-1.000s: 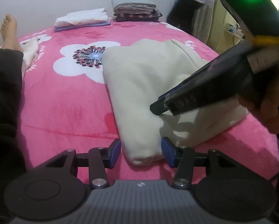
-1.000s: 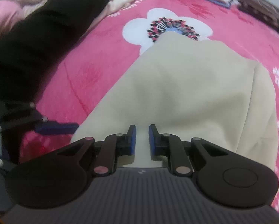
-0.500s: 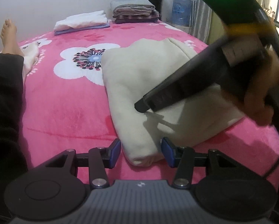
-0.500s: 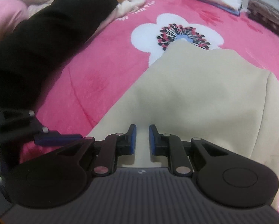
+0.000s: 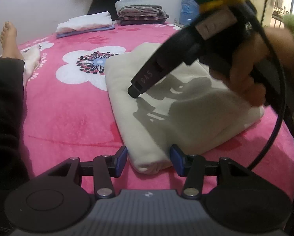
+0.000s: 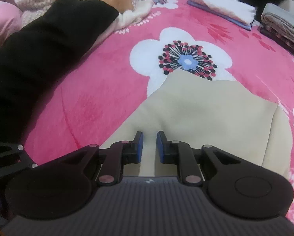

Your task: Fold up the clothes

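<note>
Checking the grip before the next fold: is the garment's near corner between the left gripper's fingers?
Yes, the cream garment's corner sits between the left gripper's blue pads.

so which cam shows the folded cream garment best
The left wrist view: the cream garment shows almost whole on the pink blanket, folded corner between the left gripper pads, the right gripper over it. The right wrist view shows only its flat top, near end hidden.

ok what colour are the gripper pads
Blue pads, clearest in the right wrist view.
</note>
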`<state>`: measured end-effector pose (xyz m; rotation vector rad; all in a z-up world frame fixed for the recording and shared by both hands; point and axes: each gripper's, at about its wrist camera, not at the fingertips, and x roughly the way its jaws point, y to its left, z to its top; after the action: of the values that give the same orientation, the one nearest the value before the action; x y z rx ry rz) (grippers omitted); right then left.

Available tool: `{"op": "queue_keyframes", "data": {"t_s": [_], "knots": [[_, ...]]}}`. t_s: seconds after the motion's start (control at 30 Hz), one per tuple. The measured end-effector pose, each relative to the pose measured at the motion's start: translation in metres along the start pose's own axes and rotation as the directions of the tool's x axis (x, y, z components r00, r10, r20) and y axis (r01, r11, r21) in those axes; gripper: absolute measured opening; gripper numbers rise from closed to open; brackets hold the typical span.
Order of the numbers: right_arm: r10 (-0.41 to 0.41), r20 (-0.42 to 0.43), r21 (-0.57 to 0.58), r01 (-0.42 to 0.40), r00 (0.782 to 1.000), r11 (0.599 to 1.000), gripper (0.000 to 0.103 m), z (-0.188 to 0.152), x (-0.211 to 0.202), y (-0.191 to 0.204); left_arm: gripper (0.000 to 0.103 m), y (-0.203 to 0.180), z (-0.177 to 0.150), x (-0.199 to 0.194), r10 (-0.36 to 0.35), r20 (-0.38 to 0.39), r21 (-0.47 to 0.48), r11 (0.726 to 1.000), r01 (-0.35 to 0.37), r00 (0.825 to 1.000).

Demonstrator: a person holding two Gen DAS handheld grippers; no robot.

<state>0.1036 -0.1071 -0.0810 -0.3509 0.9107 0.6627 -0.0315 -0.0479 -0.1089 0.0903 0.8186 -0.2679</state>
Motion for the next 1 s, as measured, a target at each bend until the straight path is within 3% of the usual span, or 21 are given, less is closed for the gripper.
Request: {"op": "queue_keyframes", "data": {"t_s": [0.13, 0.23, 0.33, 0.47, 0.6, 0.73, 0.9, 1.0], "knots": [[-0.019, 0.023, -0.027, 0.019, 1.0, 0.999, 0.014, 0.018, -0.016, 0.001, 0.05, 0.0, -0.002, -0.002, -0.002, 0.0, 0.003, 1.0, 0.002, 1.0], [-0.045, 0.056, 0.042, 0.043, 0.997, 0.998, 0.014, 0.022, -0.011, -0.011, 0.05, 0.0, -0.002, -0.002, -0.004, -0.002, 0.003, 1.0, 0.004, 1.0], [-0.041, 0.053, 0.063, 0.038, 0.998, 0.997, 0.014, 0.006, 0.013, -0.021, 0.05, 0.0, -0.002, -0.002, -0.005, -0.005, 0.003, 1.0, 0.005, 1.0], [-0.034, 0.016, 0.07, 0.033, 0.999, 0.997, 0.014, 0.02, 0.004, -0.022, 0.05, 0.001, -0.002, -0.002, -0.006, -0.008, 0.003, 1.0, 0.006, 1.0], [-0.055, 0.077, 0.094, 0.047, 0.996, 0.994, 0.014, 0.034, -0.009, -0.029, 0.05, 0.001, -0.002, -0.001, -0.008, -0.011, 0.003, 1.0, 0.008, 1.0], [-0.073, 0.057, 0.086, 0.068, 0.996, 0.994, 0.014, 0.019, 0.021, -0.034, 0.05, 0.003, -0.001, 0.001, -0.008, -0.014, -0.005, 1.0, 0.008, 1.0], [-0.053, 0.033, 0.1, 0.049, 0.998, 0.994, 0.014, 0.035, 0.01, -0.039, 0.05, 0.001, -0.001, 0.002, -0.005, -0.017, 0.006, 1.0, 0.005, 1.0], [-0.066, 0.106, 0.122, 0.053, 0.992, 0.991, 0.014, 0.05, -0.001, -0.042, 0.05, 0.0, 0.0, 0.002, -0.006, -0.019, 0.005, 1.0, 0.006, 1.0]]}}
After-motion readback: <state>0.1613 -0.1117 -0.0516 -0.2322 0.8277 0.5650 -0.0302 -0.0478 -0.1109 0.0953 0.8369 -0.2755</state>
